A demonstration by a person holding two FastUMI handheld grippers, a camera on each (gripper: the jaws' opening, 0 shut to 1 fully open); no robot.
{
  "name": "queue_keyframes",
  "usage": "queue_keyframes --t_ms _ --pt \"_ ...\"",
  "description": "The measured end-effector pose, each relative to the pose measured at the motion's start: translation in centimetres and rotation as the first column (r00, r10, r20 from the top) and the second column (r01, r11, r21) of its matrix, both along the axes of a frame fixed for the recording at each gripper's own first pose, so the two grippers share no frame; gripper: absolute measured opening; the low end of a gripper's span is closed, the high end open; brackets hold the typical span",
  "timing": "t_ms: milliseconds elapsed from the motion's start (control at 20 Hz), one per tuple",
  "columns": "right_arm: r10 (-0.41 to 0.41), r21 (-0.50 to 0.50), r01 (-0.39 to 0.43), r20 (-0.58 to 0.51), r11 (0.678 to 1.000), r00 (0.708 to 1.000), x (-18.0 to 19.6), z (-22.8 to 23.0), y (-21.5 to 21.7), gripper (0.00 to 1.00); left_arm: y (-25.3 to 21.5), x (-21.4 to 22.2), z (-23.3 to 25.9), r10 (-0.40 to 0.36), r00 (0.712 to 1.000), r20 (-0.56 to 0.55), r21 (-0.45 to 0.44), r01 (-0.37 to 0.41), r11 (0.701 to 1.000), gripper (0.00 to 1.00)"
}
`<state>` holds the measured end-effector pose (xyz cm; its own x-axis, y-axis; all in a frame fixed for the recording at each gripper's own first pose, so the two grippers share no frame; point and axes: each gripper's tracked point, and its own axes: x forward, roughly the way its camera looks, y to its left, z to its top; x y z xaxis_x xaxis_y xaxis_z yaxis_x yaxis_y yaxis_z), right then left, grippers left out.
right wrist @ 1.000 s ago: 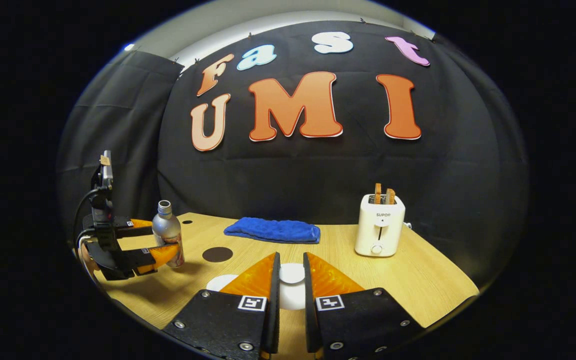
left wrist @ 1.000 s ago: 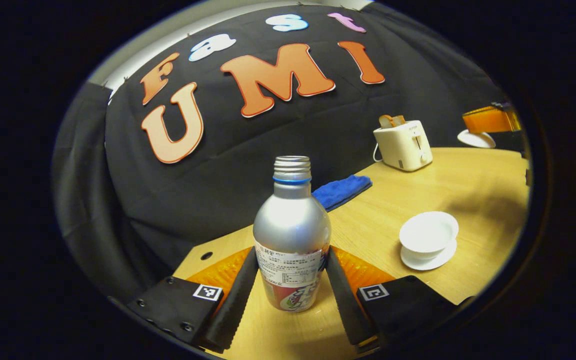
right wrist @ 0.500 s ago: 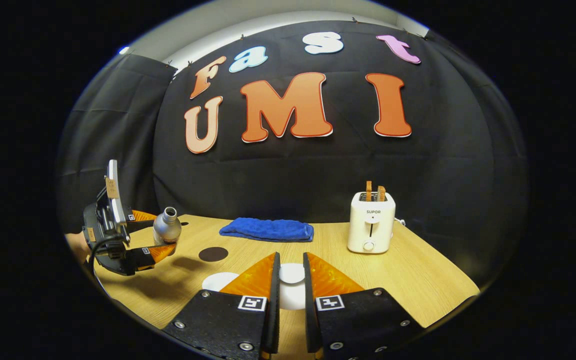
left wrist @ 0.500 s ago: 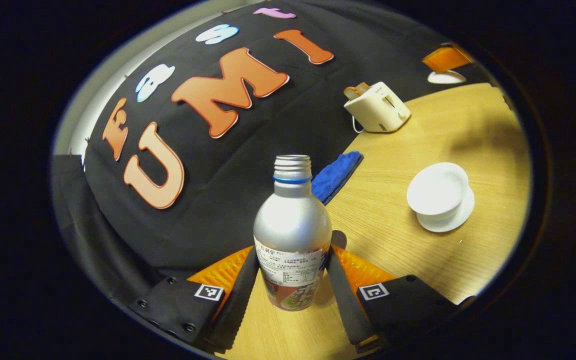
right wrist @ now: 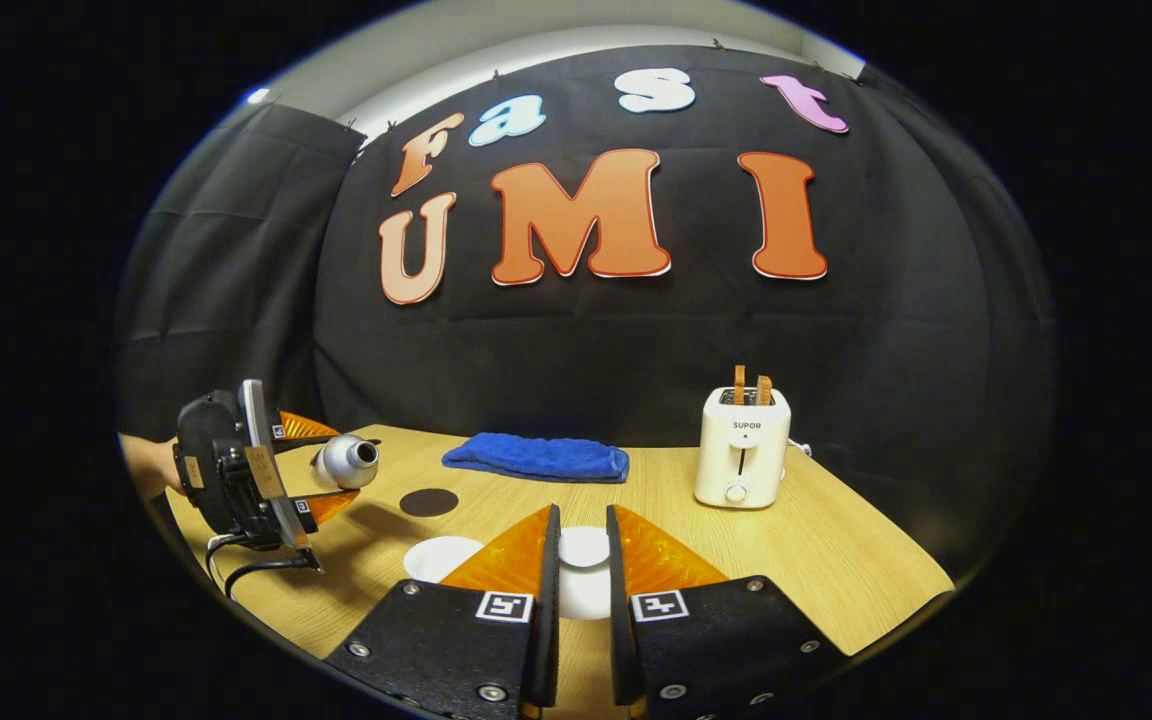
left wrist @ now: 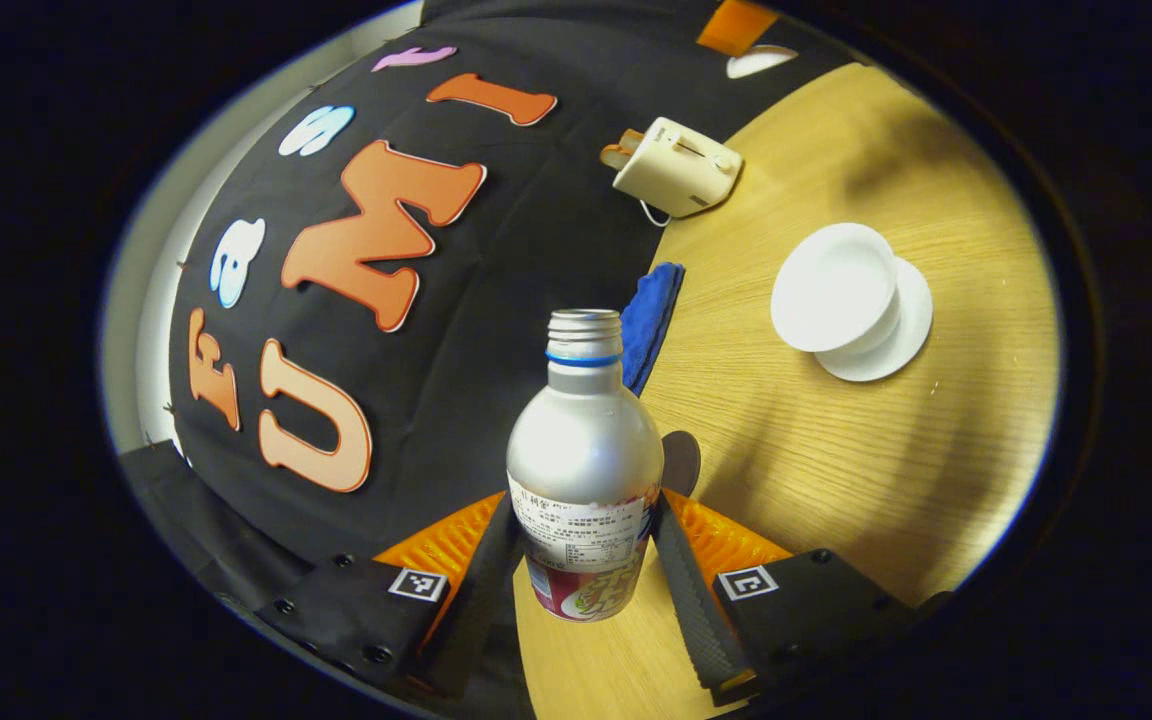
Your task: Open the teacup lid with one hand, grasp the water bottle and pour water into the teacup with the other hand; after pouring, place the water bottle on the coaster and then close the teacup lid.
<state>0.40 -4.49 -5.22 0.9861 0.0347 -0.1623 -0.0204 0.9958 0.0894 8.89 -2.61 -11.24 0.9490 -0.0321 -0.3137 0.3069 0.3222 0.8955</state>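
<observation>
A silver water bottle (left wrist: 584, 440) with no cap sits between the fingers of my left gripper (left wrist: 584, 505), which is shut on its labelled lower body. In the right gripper view the bottle (right wrist: 344, 462) hangs above the table at the left, tipped almost level, its mouth pointing toward the middle. The white teacup (left wrist: 834, 288) stands uncovered on its saucer (left wrist: 904, 335). My right gripper (right wrist: 581, 522) is shut on the white teacup lid (right wrist: 583, 547) and holds it off the cup (right wrist: 439, 557). A dark round coaster (right wrist: 428, 502) lies on the table beyond the cup.
A cream toaster (right wrist: 744, 448) with two slices stands at the back right of the wooden table (right wrist: 836, 570). A folded blue towel (right wrist: 536, 457) lies along the back edge. A hand (right wrist: 141, 465) holds the left gripper at the table's left side.
My left gripper has lifted the bottle off the table and tipped it from upright to nearly level, toward the teacup. The right gripper has kept still with the lid.
</observation>
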Motion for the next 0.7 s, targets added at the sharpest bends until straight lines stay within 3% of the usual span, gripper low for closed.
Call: queue_keyframes --t_ms 150,200,250,700 --pt "0.01 -0.002 -0.01 0.003 1.0 1.0 -0.1 -0.1 0.1 0.22 -0.5 -0.2 0.1 -0.023 1.0 0.007 0.069 0.023 0.997 0.83" --pt "0.012 -0.001 -0.012 0.004 1.0 1.0 -0.1 -0.2 0.1 0.22 -0.8 -0.1 -0.1 -0.035 0.999 0.011 0.094 0.033 0.995 0.87" --pt "0.015 0.0 -0.015 0.004 1.0 1.0 -0.1 -0.3 0.1 0.22 -1.1 0.0 -0.2 -0.045 0.999 0.013 0.121 0.043 0.992 0.83" --pt "0.019 0.016 -0.019 0.004 1.0 1.0 -0.4 -1.0 -0.9 0.22 -3.4 0.8 -0.3 -0.148 0.989 0.028 0.32 0.131 0.938 0.79"
